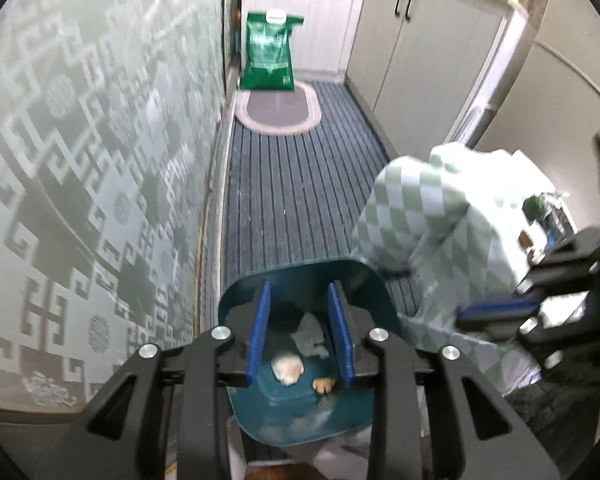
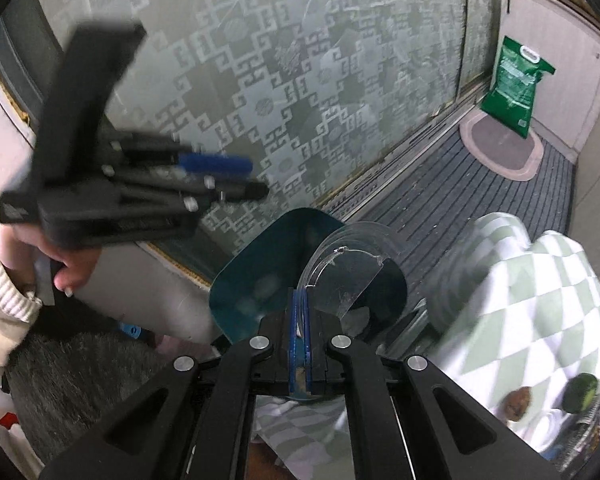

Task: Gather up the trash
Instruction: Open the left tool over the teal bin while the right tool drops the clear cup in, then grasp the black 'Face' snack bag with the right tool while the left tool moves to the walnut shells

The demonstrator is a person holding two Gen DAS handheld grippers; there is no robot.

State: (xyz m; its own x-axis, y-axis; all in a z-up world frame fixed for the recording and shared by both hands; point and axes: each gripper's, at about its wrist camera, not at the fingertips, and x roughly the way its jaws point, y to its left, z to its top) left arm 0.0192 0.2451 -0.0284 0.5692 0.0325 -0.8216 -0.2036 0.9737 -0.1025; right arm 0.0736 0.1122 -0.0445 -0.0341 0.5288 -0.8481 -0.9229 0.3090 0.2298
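Note:
A teal trash bin (image 1: pixel 300 412) stands open below my left gripper (image 1: pixel 302 332), which is open and empty above its mouth. Inside lie a crumpled grey tissue (image 1: pixel 310 334), a pale shell-like scrap (image 1: pixel 287 368) and an orange scrap (image 1: pixel 323 385). In the right wrist view my right gripper (image 2: pixel 300 304) is shut on the rim of a clear plastic container (image 2: pixel 348 268), held over the bin (image 2: pixel 260 280). My left gripper (image 2: pixel 220 176) appears blurred at the left there. The right gripper (image 1: pixel 500 312) shows blurred at the right of the left wrist view.
A green-checked cloth (image 1: pixel 428 212) (image 2: pixel 520 300) covers a table at the right, with fruit (image 2: pixel 580 394) on it. A patterned frosted glass door (image 1: pixel 100 160) runs along the left. A green bag (image 1: pixel 270 52) and an oval mat (image 1: pixel 278 110) lie at the far end of the striped floor mat (image 1: pixel 300 184). Cabinets (image 1: pixel 420 48) line the right.

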